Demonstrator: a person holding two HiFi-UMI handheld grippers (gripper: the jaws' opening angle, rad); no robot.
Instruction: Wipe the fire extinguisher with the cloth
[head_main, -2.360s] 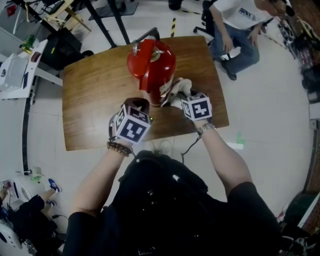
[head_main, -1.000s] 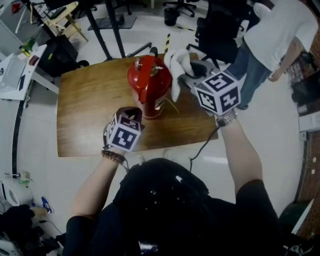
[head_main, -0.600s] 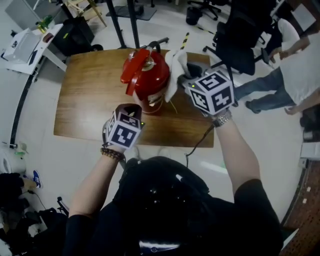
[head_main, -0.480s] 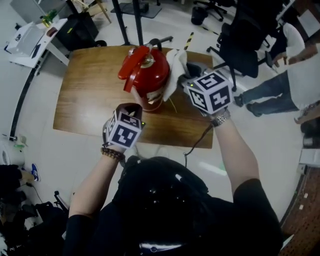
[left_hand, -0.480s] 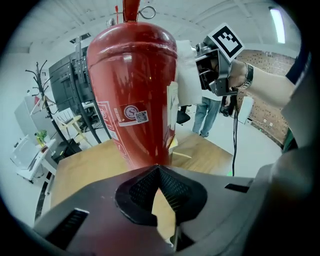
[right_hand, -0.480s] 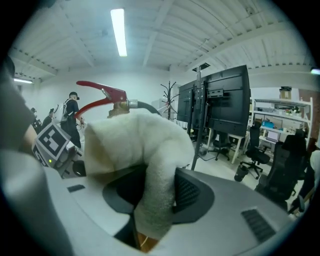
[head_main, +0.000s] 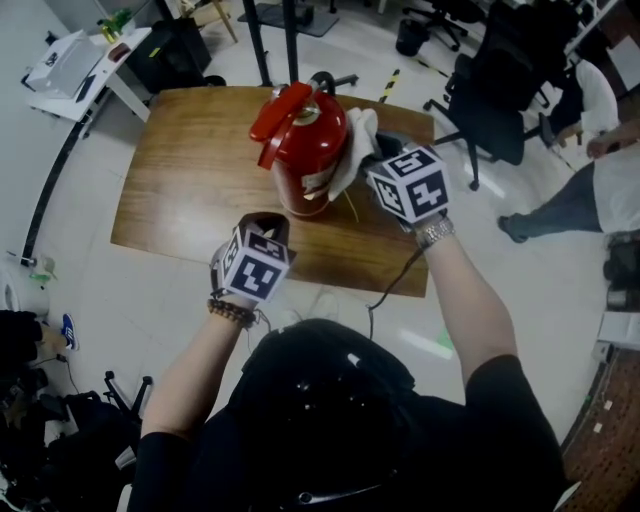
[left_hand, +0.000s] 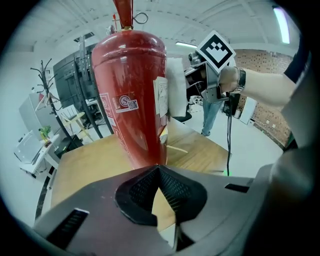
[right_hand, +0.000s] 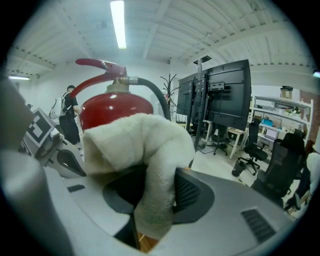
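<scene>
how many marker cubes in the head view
2. One cube sits on the left gripper by the table's near edge; the other cube on the right gripper beside the fire extinguisher. None seems hidden.

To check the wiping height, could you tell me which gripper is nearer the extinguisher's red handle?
Right. The right gripper holds the cloth against the upper side of the fire extinguisher, just below the red handle; the left gripper, shut and empty, sits low near its base.
</scene>
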